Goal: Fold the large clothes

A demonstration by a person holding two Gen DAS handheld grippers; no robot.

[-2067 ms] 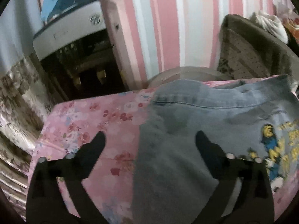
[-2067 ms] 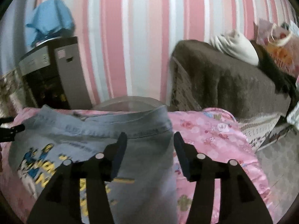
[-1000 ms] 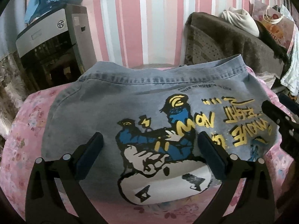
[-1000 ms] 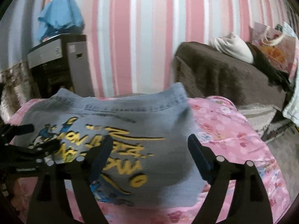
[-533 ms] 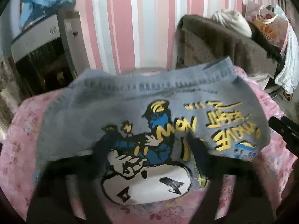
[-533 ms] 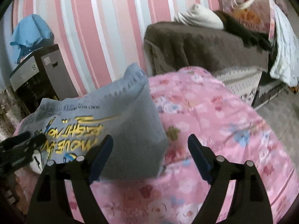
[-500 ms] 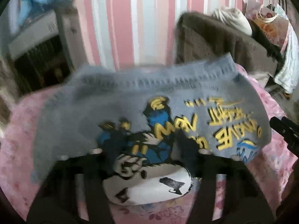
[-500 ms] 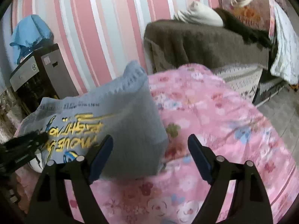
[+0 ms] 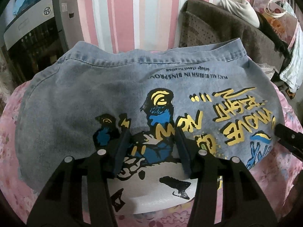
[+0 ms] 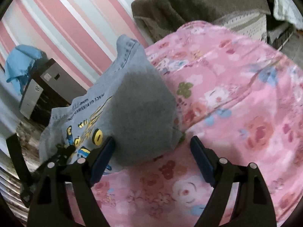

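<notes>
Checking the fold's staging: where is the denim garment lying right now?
The denim garment lies print-up on the pink floral cover, filling the left wrist view beneath the left gripper; the brown-draped seat stands behind it.

bare pink floral sheet (image 10: 236,98) beside denim garment (image 10: 140,113)

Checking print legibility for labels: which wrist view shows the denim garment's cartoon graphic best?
Left wrist. The cartoon graphic on the denim garment lies spread across the frame, sharp, lettering readable. The right wrist view catches only a skewed, blurred sliver of it at the garment's corner.
</notes>
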